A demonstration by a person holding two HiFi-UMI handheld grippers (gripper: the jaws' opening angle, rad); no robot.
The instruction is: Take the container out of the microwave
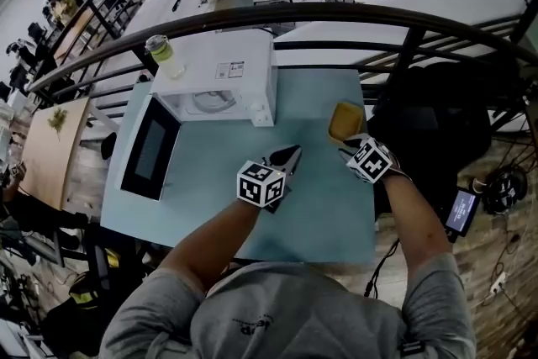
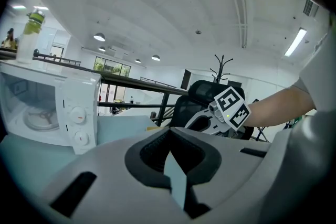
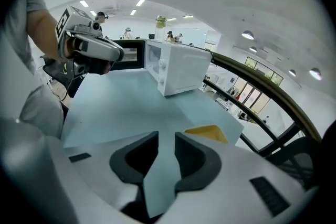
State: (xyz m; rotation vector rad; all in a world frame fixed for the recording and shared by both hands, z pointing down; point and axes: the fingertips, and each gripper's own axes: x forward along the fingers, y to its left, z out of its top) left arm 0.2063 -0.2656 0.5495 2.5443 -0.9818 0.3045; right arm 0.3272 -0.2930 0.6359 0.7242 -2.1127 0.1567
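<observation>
Far left: microwave door [image 1: 151, 151] swung wide open, flat dark glass in a black frame, close to the table [image 1: 210, 214] left edge. Microwave [image 1: 223, 76] a white glossy box at the far edge; round glass turntable [image 2: 39, 118] visible inside, two round knobs on the right panel. Clear bottle [image 1: 162, 53] with greenish contents upright on top.

Mid table: left gripper [image 1: 290, 154] above the bare matte blue-green top, forearm in from the near side, nose aimed away and slightly down. Jaws a narrow slit apart, only table between the dark pads, nothing held.

Right: yellow container [image 1: 345, 121], shallow with rounded corners, sitting on the table outside the microwave, apart from its right side, near the table's right edge. Right gripper [image 1: 347, 144] just beside the container's near side, pitched steeply down, bare forearm along the right edge. Jaws clearly apart, empty; container [image 3: 206, 132] past the right jaw, not between the pads.

Open tabletop in front of the microwave and between the grippers. Dark curved railing [image 1: 336, 17] behind the far edge.
</observation>
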